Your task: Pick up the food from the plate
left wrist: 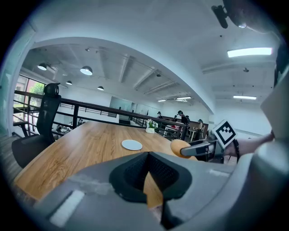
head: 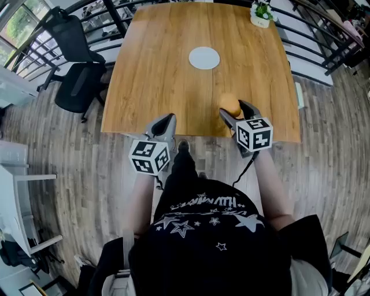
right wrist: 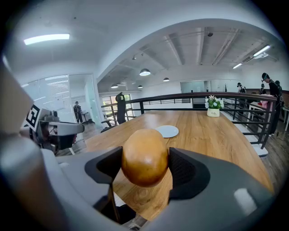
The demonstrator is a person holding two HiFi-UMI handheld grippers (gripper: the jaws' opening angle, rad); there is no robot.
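Note:
A round golden-brown piece of food (head: 229, 104) (right wrist: 144, 157) hangs just above the wooden table (head: 156, 87) near its front edge. My right gripper (head: 237, 114) (right wrist: 145, 166) is shut on it, a pad pressing on each side. The white plate (head: 204, 58) (right wrist: 167, 131) lies bare at the table's middle, farther from me. My left gripper (head: 164, 125) (left wrist: 146, 173) hovers at the front edge, left of the right one, shut with nothing in it. In the left gripper view the held food (left wrist: 178, 147) shows at the right, the plate (left wrist: 132, 145) beyond.
A small potted plant (head: 262, 13) (right wrist: 213, 106) stands at the table's far right corner. A black office chair (head: 75, 63) sits left of the table. Dark railings (head: 315, 55) run behind and to the right. Wood floor surrounds the table.

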